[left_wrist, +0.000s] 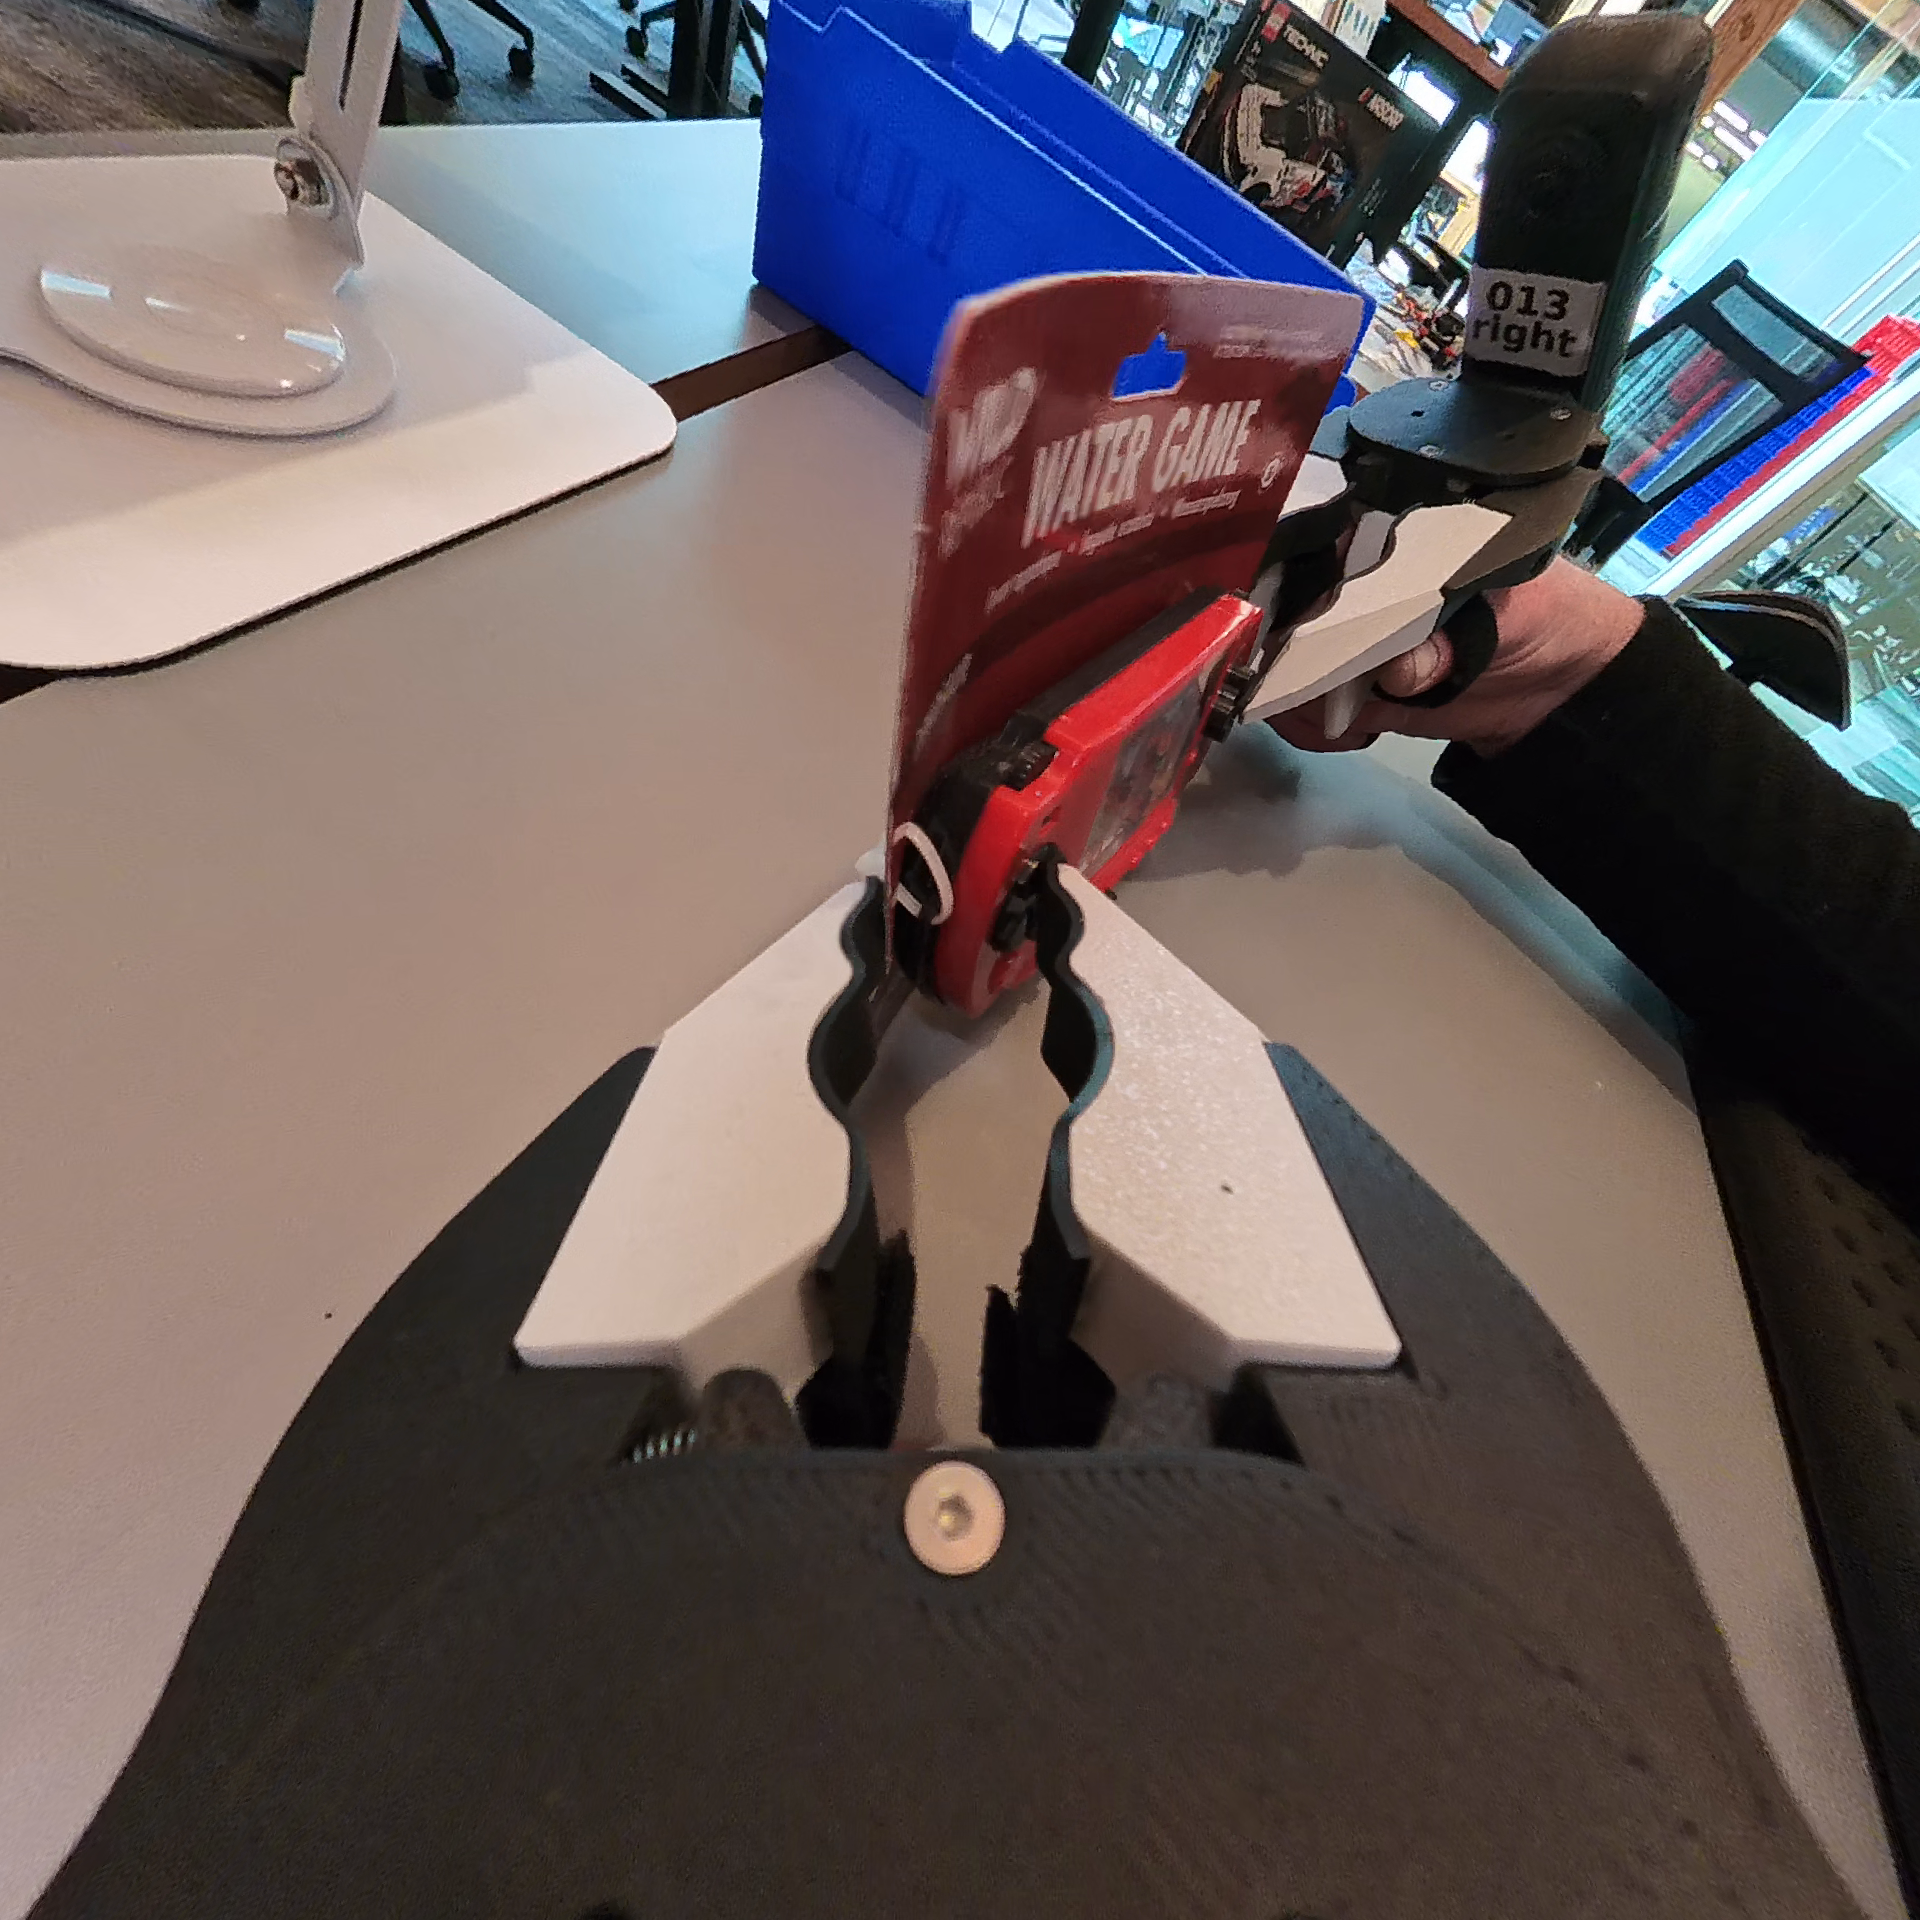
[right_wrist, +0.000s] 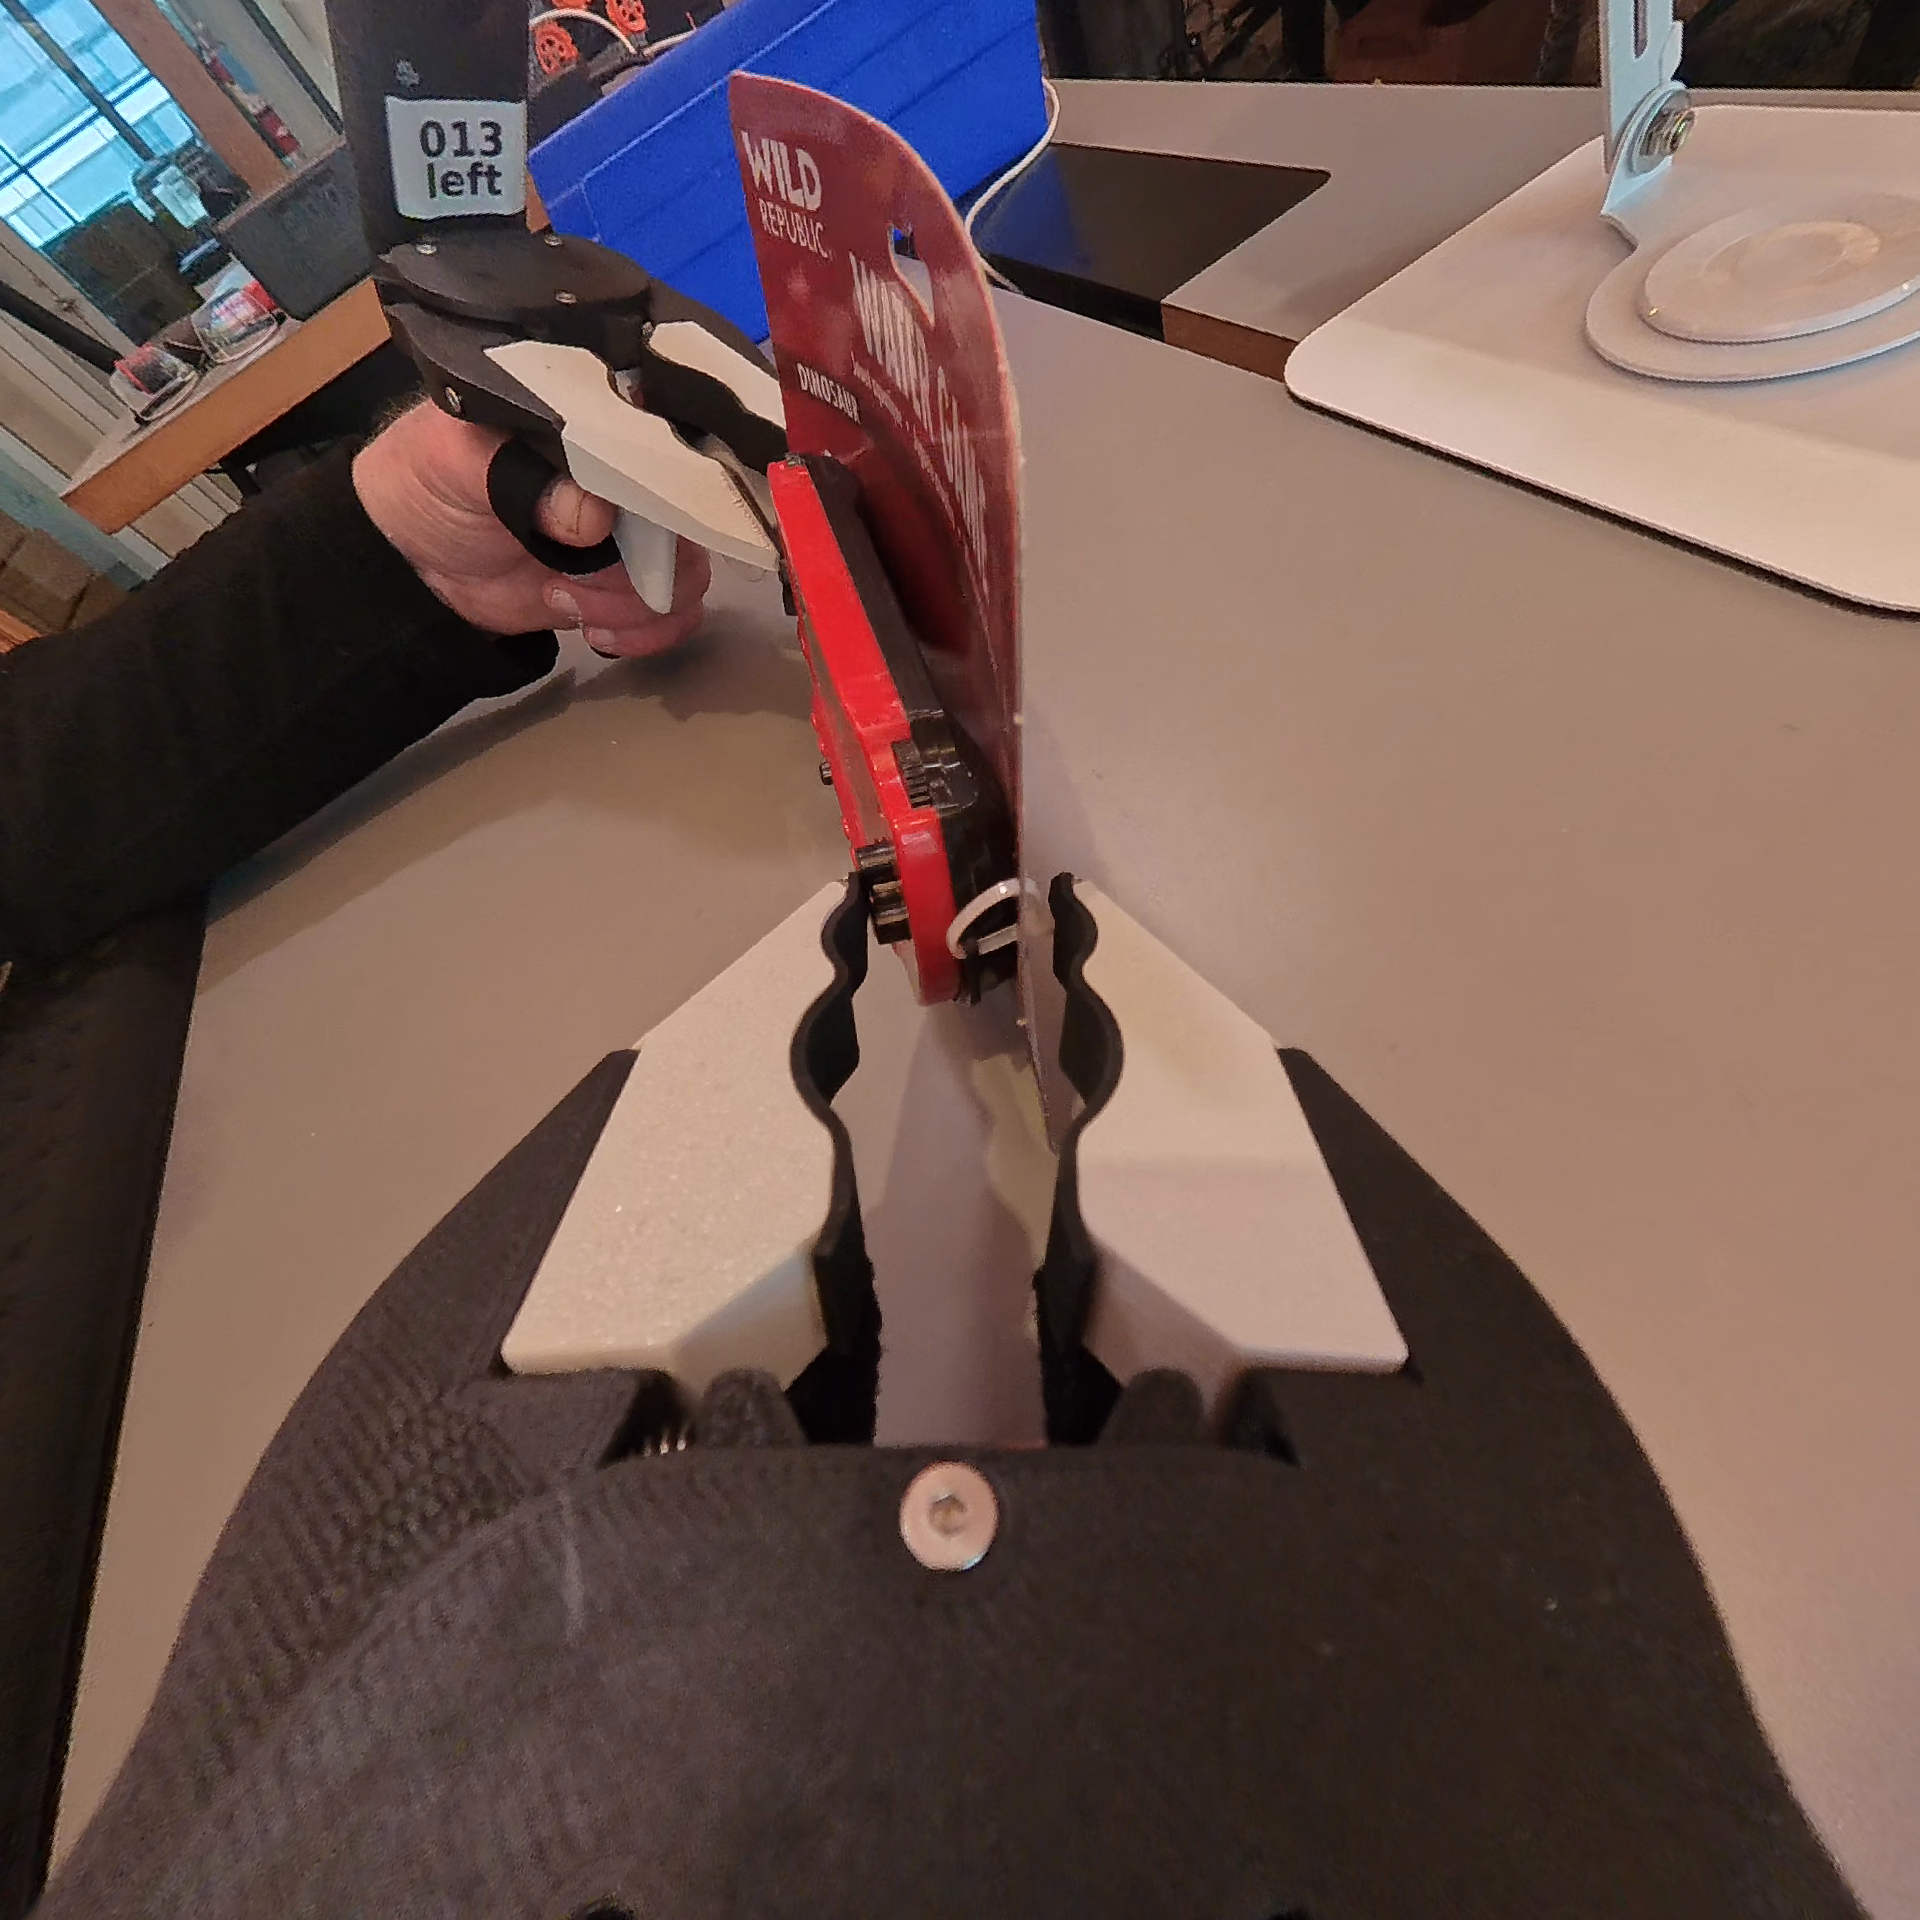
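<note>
While both my left tool (left_wrist: 961, 914) and right tool (right_wrist: 961, 914) squeeze the red toy pack (left_wrist: 1091, 644), I grip gently and steadily.

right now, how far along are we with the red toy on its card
Done: the carded red toy stands upright over the table. In hand: the left gripper and the right gripper each clamp one end. Left: cannot tell; the blue bin sits behind, apart.

Red toy, dark red card, grey table

The toy (left_wrist: 1091, 790) is bright red with black trim; its card (left_wrist: 1122, 488) dark red with white lettering; the bin (left_wrist: 935, 187) blue; the table (left_wrist: 416, 831) plain grey.
</note>
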